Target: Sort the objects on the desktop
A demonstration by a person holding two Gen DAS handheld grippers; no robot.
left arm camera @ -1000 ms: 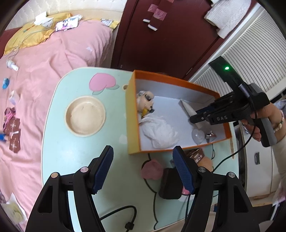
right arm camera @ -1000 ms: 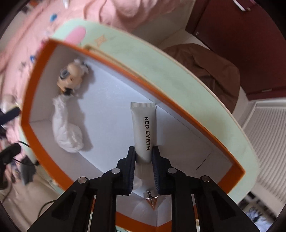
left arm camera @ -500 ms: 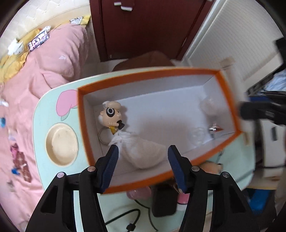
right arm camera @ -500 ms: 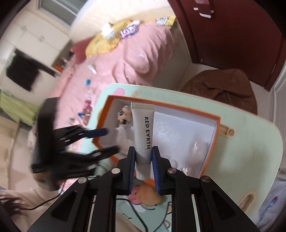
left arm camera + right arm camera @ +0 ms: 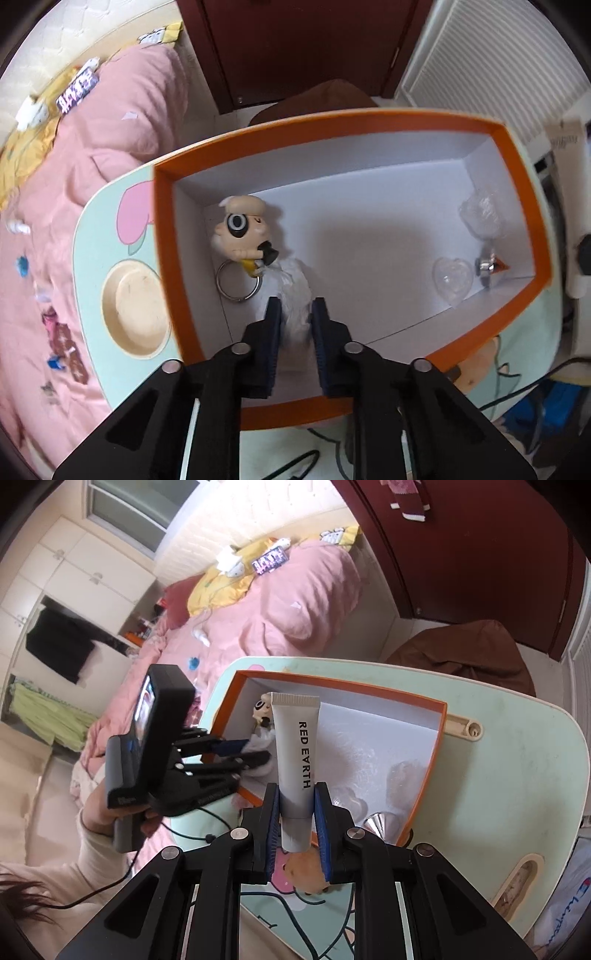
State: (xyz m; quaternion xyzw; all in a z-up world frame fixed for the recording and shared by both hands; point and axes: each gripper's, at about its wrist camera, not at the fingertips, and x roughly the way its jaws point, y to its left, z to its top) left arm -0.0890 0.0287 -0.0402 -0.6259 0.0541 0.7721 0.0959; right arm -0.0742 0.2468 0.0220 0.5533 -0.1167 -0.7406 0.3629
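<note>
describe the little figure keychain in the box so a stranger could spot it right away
Find the orange box on the pale green table. In its near-left corner, beside the crumpled white tissue, lies the figure keychain. Unlike its neighbours, it has a big-headed cartoon face and a metal ring.

Right gripper [image 5: 295, 805] clamps the grey tube [image 5: 295, 753] upright; left gripper [image 5: 251, 752] reaches into the orange box [image 5: 430, 764].

Orange box [image 5: 524, 184], grey tube [image 5: 295, 746]
</note>
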